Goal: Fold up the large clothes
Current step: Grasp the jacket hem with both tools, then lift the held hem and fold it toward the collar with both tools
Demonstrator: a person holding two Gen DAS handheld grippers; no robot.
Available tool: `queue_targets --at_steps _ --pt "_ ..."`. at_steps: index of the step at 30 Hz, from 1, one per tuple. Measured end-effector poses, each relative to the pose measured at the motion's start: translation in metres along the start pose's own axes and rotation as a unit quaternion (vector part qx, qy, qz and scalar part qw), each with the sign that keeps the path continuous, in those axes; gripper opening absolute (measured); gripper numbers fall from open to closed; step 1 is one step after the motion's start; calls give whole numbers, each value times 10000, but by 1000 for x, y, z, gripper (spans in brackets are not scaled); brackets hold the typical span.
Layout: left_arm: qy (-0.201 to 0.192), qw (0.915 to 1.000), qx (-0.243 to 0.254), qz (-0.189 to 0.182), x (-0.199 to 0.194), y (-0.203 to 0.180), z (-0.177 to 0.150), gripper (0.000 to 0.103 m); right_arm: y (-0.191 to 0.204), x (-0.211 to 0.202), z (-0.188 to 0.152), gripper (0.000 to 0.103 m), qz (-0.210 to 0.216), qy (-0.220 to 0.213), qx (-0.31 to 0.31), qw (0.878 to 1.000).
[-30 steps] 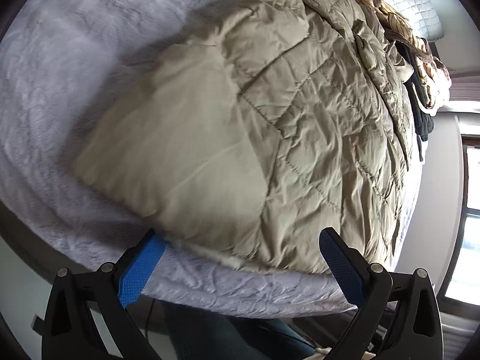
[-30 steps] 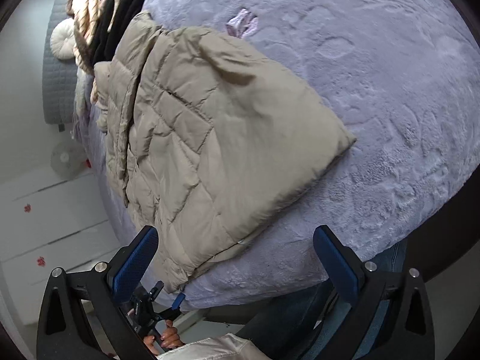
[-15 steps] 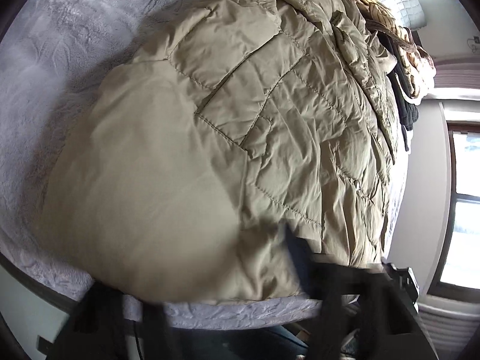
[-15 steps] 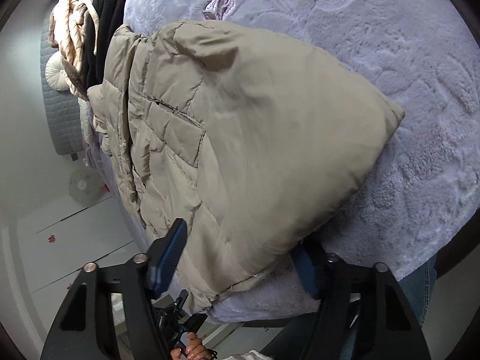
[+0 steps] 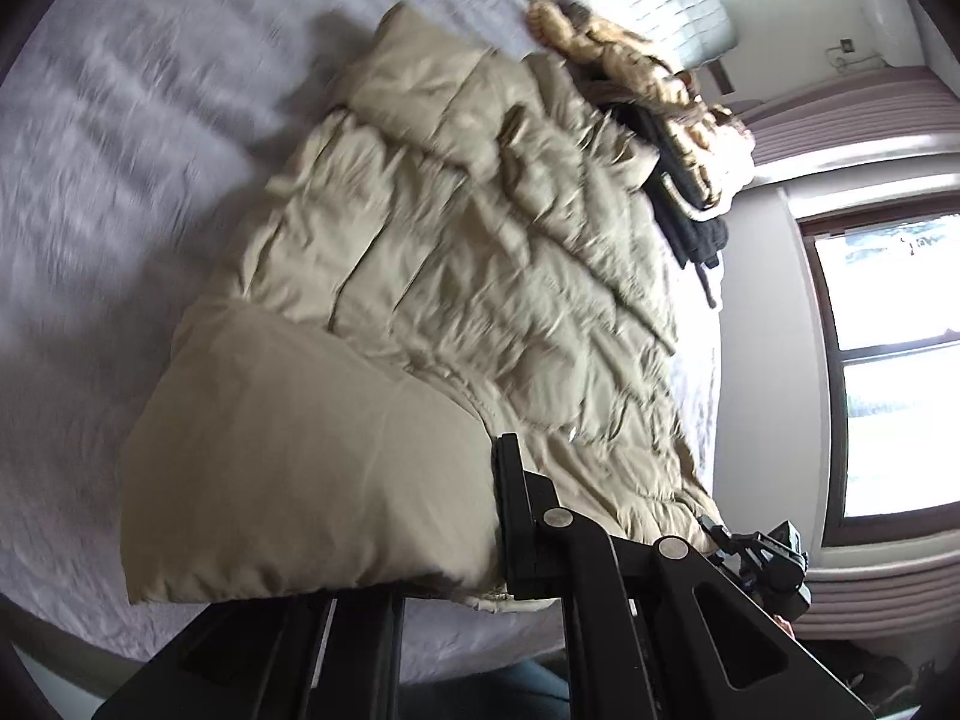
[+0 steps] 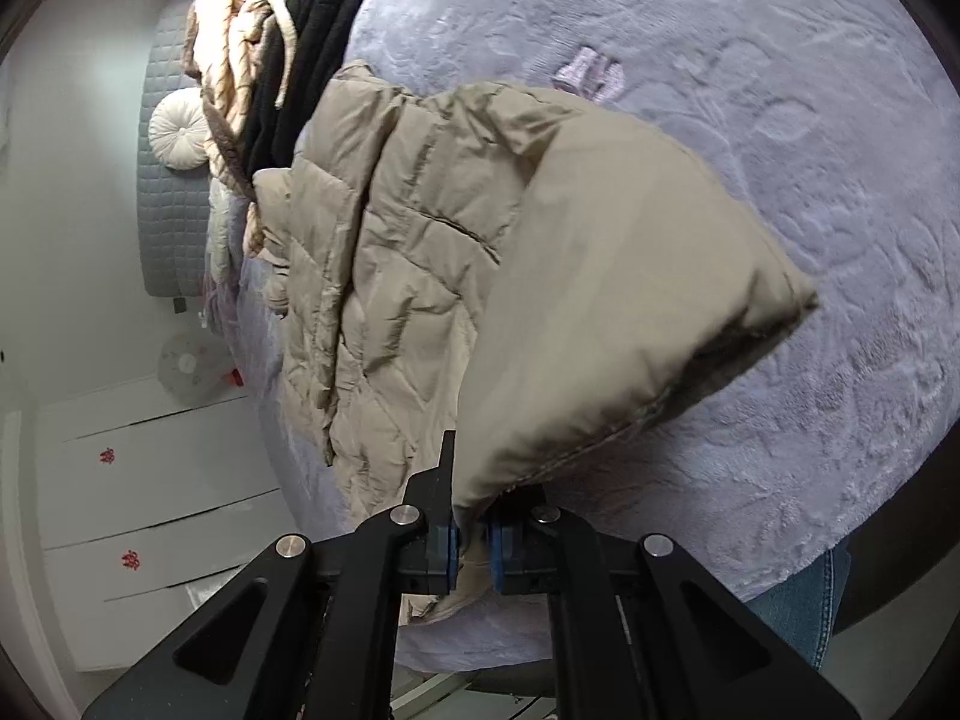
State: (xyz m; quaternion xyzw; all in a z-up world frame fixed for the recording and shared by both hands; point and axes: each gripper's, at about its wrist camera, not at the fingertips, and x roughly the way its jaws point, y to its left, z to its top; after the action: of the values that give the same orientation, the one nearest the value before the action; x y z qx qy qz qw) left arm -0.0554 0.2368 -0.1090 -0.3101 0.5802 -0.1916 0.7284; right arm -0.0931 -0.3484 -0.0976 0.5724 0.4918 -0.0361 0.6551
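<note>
Clothes pile (image 6: 270, 60) beyond jacket (image 6: 420, 252)

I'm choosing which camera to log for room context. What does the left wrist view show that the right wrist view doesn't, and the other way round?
Only the left wrist view shows the window and the left claw, its hold mostly hidden under fabric. Only the right wrist view shows the white cabinet doors, a round white cushion, and the right claw pinching the jacket's hem. Both show the beige puffer jacket on the lavender bedspread, with the pile of dark and tan clothes beyond it.
</note>
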Motion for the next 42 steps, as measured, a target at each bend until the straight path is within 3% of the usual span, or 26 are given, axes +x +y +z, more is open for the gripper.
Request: queue_targets --at_steps 5,10,16,19,23,30,38,40,41,42 --pt "-464 9987 186 -5 -17 -29 33 11 51 -2 26 8 246 -3 -551 9982" --pt "-1061 9939 298 89 -29 -71 70 11 118 4 72 8 438 84 -1253 9911" --pt "-1639 9843 274 598 -23 -108 124 11 193 36 132 8 603 368 -1993 9774" --pt "-1749 9800 109 943 -3 -109 154 11 218 68 161 8 443 509 -2275 9714" --pt "-1589 9788 50 1294 33 -98 195 11 224 115 193 8 223 616 -2134 9748" --pt "-949 9826 154 1587 118 -56 262 11 207 191 236 8 -267 483 -1784 9824" --pt "-495 9860 48 1591 169 -31 298 13 186 231 253 8 -449 339 -1537 9865" --pt "-521 9868 99 1528 163 -35 297 21 184 230 254 8 -475 329 -1530 9865" --pt "-586 9867 174 1506 157 -39 295 30 185 230 254 8 -492 338 -1544 9862" --pt "-670 9855 264 1535 149 -42 294 49 185 230 253 8 -512 344 -1553 9859"
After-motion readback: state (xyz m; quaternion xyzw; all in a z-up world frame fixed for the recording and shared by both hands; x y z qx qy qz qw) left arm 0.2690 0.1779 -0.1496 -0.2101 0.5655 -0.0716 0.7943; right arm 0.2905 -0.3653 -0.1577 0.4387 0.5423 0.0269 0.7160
